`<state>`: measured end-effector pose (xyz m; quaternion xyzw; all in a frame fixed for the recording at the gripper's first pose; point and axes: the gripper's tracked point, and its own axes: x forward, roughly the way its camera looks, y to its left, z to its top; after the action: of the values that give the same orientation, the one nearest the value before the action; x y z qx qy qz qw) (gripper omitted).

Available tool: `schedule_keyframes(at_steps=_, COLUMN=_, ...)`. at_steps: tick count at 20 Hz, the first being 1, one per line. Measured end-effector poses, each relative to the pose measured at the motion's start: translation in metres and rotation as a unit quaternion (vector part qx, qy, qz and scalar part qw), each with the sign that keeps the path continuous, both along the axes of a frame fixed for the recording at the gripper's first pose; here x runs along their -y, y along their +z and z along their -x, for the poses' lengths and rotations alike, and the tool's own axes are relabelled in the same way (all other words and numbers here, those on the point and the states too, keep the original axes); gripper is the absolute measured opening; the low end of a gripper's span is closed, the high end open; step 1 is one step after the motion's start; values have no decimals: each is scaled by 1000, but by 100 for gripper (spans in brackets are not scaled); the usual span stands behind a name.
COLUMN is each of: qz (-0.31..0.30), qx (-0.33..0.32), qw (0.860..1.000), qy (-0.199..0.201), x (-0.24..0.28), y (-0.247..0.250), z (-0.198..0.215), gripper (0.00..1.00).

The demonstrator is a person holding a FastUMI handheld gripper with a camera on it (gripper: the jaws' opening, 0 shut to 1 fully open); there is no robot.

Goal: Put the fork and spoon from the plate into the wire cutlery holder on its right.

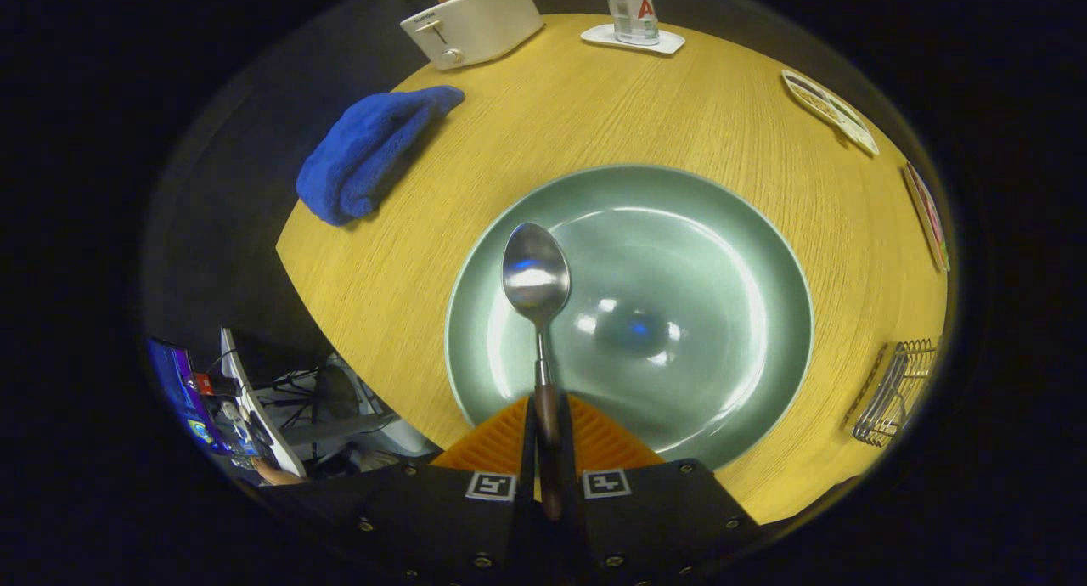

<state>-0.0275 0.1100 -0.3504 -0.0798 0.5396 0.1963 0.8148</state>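
Bright overhead light throws white glare patches across the glossy round green plate point(679, 314) and the bowl of the steel spoon point(536, 276); beyond the plate the yellow wooden tabletop point(594, 119) bends with fisheye distortion, its far rim dim

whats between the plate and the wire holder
Only bare table lies between the plate and the wire holder in the gripper view. The gripper is shut on the spoon.
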Motion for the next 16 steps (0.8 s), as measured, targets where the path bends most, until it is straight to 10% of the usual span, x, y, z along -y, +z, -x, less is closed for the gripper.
schedule_keyframes(at_steps=2, qz=8, qx=5, qw=1000, qy=-7, x=3, y=-4, z=-2, gripper=1)
schedule_keyframes(at_steps=16, qz=-38, qx=25, qw=996, qy=-77, x=22, y=22, z=-13, gripper=1)
